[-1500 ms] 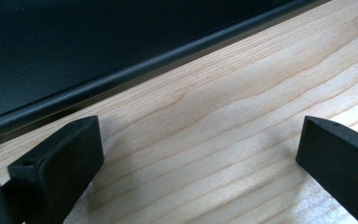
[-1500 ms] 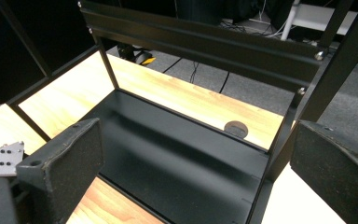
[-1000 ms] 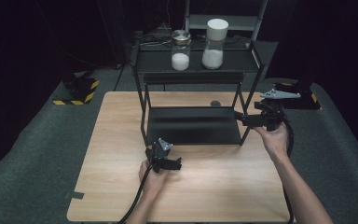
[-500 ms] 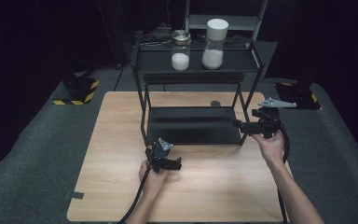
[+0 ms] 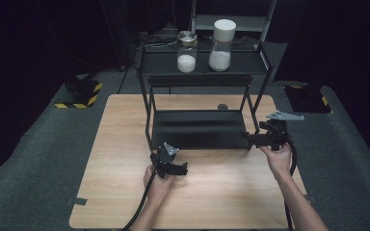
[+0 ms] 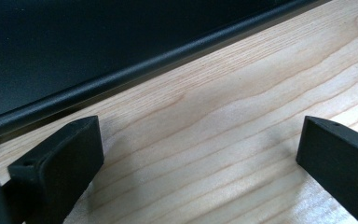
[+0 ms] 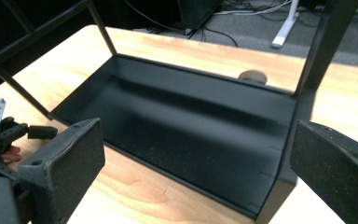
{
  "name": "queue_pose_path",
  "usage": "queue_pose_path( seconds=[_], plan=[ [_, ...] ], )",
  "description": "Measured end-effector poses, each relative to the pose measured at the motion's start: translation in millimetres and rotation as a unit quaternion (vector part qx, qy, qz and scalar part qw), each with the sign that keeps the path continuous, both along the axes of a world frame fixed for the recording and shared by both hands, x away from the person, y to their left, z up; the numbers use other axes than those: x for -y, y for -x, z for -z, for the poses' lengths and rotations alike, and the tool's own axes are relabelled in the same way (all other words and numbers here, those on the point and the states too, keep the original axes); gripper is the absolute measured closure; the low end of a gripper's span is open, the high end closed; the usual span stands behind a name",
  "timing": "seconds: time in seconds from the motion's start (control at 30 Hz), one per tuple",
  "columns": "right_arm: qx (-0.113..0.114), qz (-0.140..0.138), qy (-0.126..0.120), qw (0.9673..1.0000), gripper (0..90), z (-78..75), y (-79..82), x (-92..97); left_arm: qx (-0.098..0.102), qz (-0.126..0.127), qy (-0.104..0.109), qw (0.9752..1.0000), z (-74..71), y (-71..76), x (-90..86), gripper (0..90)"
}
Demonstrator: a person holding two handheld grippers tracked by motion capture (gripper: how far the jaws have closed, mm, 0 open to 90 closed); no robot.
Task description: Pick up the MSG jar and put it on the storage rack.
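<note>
Rack lower shelf just ahead of right tongs, released | left tongs released, near its front edge

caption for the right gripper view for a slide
Right gripper, jaws open, faces the black rack's bottom tray on the wooden table; left gripper beyond.

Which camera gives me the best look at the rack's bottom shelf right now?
The right gripper view: the bottom shelf lies whole and close between the open jaws, its surface bare. The high view shows the shelf farther off, under the top tier. The left gripper view catches just its front edge.
</note>
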State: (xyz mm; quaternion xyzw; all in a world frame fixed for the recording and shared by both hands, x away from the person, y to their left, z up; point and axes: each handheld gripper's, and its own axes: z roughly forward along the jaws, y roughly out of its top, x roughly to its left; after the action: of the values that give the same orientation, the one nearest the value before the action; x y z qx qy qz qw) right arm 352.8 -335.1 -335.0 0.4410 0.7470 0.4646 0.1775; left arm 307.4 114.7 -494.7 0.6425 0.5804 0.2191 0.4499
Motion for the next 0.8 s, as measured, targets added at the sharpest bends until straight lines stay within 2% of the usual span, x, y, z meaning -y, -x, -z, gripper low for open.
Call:
queue_pose_path(
  seconds=[0.03, 0.33, 0.8],
  plan=[
    [-0.005, -0.003, -0.002, 1.0, 2.3, 6.4, -0.3, -0.7, 0.0, 0.0, 0.0, 1.0, 0.0, 0.0, 0.0, 0.5],
    [-0.017, -0.004, -0.007, 0.9998, 2.4, 28.4, 0.6, -2.6, 0.0, 0.0, 0.0, 1.0, 0.0, 0.0, 0.0, 0.4],
    [-0.025, 0.002, 0.005, 0.9997, 2.4, 50.8, 6.3, -8.0, 0.0, -0.001, 0.0, 1.0, 0.0, 0.1, 0.3, 0.4]
  ],
)
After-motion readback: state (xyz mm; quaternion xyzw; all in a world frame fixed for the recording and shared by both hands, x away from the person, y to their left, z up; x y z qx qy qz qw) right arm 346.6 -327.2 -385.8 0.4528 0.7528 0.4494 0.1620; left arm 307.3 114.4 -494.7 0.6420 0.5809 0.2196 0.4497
